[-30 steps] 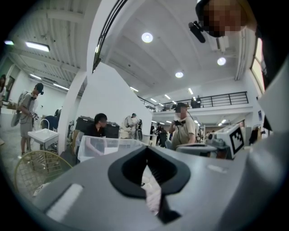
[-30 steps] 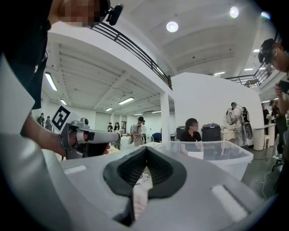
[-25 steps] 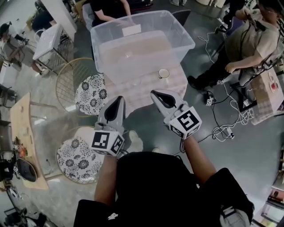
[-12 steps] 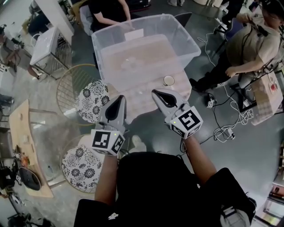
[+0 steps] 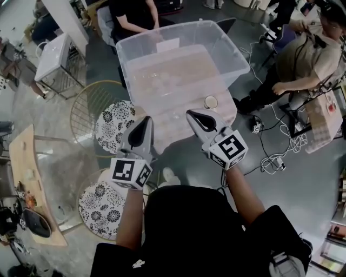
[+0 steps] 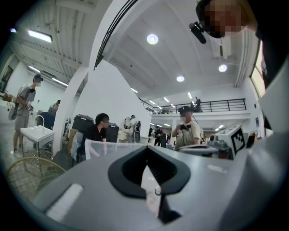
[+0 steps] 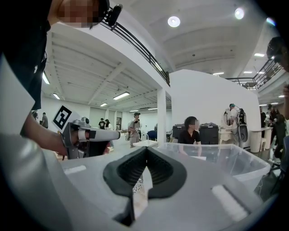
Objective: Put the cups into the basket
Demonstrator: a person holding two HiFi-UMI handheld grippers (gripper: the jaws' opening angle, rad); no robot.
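**Both grippers shut and empty, one cup beside the bin**

In the head view, the left gripper (image 5: 145, 121) and the right gripper (image 5: 191, 114) are held side by side, apart from each other, at the near edge of a pale table (image 5: 174, 125). Both are pointed roughly level toward the bin (image 5: 233, 53). In each gripper view the dark pads are seen pressed together at their tips, and nothing is held between them. Only a thin sliver of the scene beyond shows through the gap lower down.

The bin, a large clear plastic tub with a white label on its far wall, is set on the table and covers most of it. A single cup (image 5: 211, 101) is seen upright on the bare tabletop, just beside the bin's near right corner and outside it. It lies a little ahead of the right gripper and to its right, untouched by either gripper. Whether anything lies inside the bin cannot be told through the cloudy plastic.

Left of the table two stools with flowered cushions (image 5: 115, 119) are placed on the grey floor. A person (image 5: 132, 12) is seated behind the bin, another person (image 5: 305, 57) is seen at the right, and white cables (image 5: 274, 158) are strewn on the floor near that person.
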